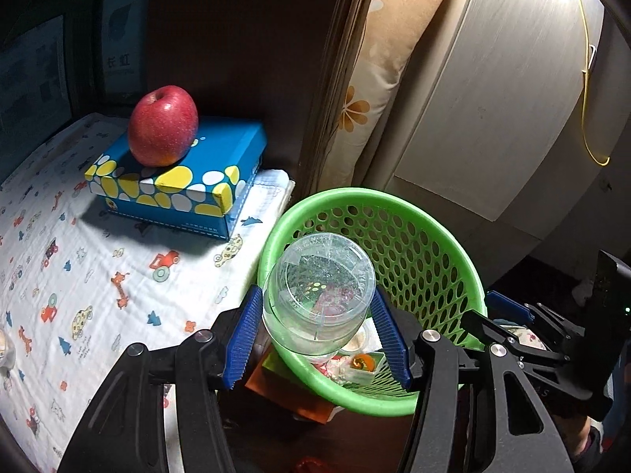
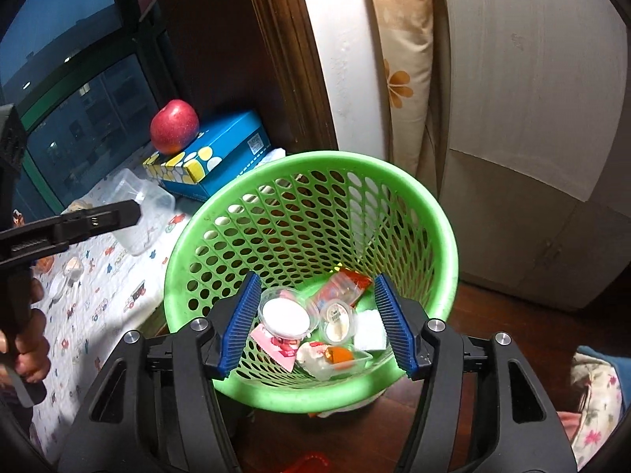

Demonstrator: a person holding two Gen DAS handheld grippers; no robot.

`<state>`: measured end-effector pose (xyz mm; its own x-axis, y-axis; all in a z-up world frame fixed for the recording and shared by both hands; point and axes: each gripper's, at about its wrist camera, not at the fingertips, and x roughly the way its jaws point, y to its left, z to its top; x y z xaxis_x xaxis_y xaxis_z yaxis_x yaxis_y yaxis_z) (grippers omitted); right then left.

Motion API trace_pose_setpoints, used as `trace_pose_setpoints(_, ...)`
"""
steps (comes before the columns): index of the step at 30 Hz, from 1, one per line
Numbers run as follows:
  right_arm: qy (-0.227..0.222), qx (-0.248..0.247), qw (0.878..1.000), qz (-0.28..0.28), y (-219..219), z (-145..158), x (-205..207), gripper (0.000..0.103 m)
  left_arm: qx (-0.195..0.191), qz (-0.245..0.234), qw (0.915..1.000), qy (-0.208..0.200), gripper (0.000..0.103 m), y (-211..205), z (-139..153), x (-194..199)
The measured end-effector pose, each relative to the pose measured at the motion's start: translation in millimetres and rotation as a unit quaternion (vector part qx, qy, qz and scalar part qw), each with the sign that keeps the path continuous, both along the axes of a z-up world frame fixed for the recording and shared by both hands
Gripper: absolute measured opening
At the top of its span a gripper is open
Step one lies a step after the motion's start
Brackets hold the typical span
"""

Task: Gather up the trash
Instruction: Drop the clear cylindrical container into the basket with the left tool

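Observation:
My left gripper (image 1: 317, 295) is shut on a clear plastic cup (image 1: 319, 295), held sideways at the near-left rim of the green perforated basket (image 1: 414, 232). In the right wrist view the same cup (image 2: 136, 213) shows in the left gripper over the table edge, left of the basket (image 2: 434, 213). My right gripper (image 2: 315, 315) is open and empty above the basket. The basket holds trash: a white lidded tub (image 2: 286, 317), a small sauce cup (image 2: 337, 321), a red wrapper (image 2: 343, 285) and a pink wrapper (image 2: 278, 347).
A red apple (image 1: 162, 126) sits on a blue spotted box (image 1: 185, 181) on the table with a printed white cloth (image 1: 79, 260). Small scraps (image 2: 65, 272) lie on the cloth. A cabinet (image 1: 493, 98) and floral fabric (image 1: 366, 90) stand behind the basket.

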<state>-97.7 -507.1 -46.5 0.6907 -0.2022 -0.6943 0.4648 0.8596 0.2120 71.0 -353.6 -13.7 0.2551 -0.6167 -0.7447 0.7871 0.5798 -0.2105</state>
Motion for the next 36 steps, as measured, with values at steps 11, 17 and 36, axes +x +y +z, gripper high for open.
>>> trace_pose_setpoints(11, -0.008, 0.013, 1.000, -0.012, -5, -3, -16, 0.066, 0.016, -0.029, 0.9993, 0.017, 0.055, -36, -23, -11)
trace_pose_setpoints(17, -0.009, 0.017, 1.000, -0.014, -5, -5, -17, 0.066, 0.015, -0.040, 0.9986, 0.032, 0.066, -44, -32, -14)
trace_pose_setpoints(36, -0.021, 0.012, 0.997, 0.069, 51, 8, 32, 0.077, 0.015, 0.072, 0.9972, 0.015, 0.069, 69, -20, 20)
